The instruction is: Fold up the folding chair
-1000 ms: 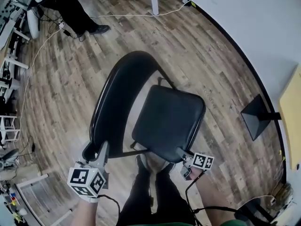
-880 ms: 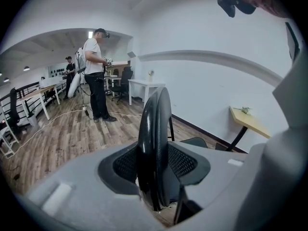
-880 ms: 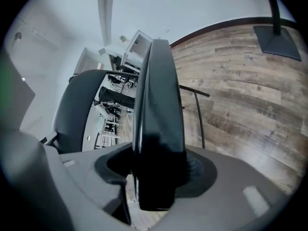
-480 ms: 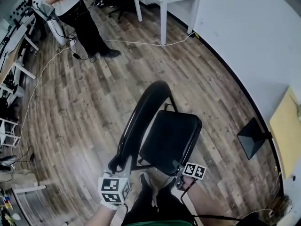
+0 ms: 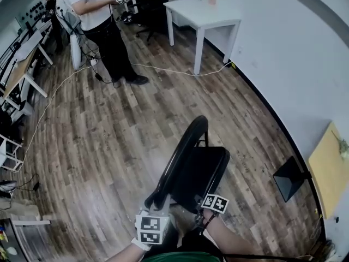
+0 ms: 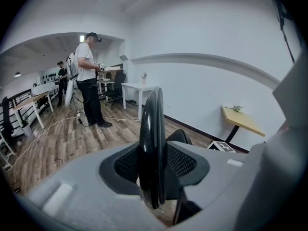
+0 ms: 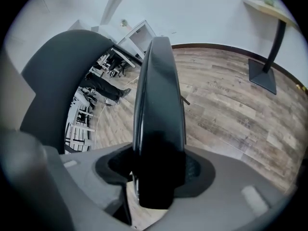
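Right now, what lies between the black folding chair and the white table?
Head view: bare wooden floor from the black folding chair to the white table, crossed by one thin white cable.

A wood-plank floor (image 5: 98,146) meets a white wall (image 5: 283,53), a white table (image 5: 202,14) and yellow tabletop (image 5: 330,168) near it.

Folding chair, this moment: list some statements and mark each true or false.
1. The left gripper is empty. False: the backrest sits between its jaws, which have just been closing on it.
2. The right gripper clamps the seat. True.
3. The folding chair lies flat on its side. False: it is upright, held by both grippers.
4. A person stands beyond the chair. True.
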The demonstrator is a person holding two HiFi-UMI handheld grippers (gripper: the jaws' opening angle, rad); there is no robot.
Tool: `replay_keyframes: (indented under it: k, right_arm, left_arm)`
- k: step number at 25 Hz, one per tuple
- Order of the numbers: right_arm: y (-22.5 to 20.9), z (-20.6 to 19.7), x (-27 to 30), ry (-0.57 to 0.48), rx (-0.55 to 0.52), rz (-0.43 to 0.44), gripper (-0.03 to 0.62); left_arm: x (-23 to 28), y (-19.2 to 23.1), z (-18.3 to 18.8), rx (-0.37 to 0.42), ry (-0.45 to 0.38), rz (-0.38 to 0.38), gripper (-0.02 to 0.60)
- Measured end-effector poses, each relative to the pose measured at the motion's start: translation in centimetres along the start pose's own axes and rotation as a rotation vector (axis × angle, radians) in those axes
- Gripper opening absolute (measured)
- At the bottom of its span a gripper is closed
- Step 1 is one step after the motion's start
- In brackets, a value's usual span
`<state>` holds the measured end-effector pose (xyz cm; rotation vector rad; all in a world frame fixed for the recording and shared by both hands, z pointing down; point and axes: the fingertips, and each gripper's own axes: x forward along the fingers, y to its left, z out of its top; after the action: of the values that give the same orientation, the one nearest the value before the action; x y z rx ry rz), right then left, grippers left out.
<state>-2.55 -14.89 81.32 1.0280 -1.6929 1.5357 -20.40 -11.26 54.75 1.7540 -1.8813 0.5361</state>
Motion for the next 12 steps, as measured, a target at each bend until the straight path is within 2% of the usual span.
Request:
replay_keyframes:
  k: [3,9,12]
  right_arm:
    - [3.3,0.0,0.2,0.008,-0.006,0.020,0.218]
    - [10.9,-0.4,0.9,0.025,-0.020,0.143,0.171]
    - [13.6,-0.4,1.3,0.029,-0.027,0.176,0.159]
  left_arm:
    - [-0.4,0.5,0.6,0.017,-0.004,-0.020,0.166]
    - [-1.8,-0.7,1.2,0.059,-0.018,-0.090,0.155]
    - [-2.2,-1.6,1.4,0.077,-0.025,-0.125,0.147]
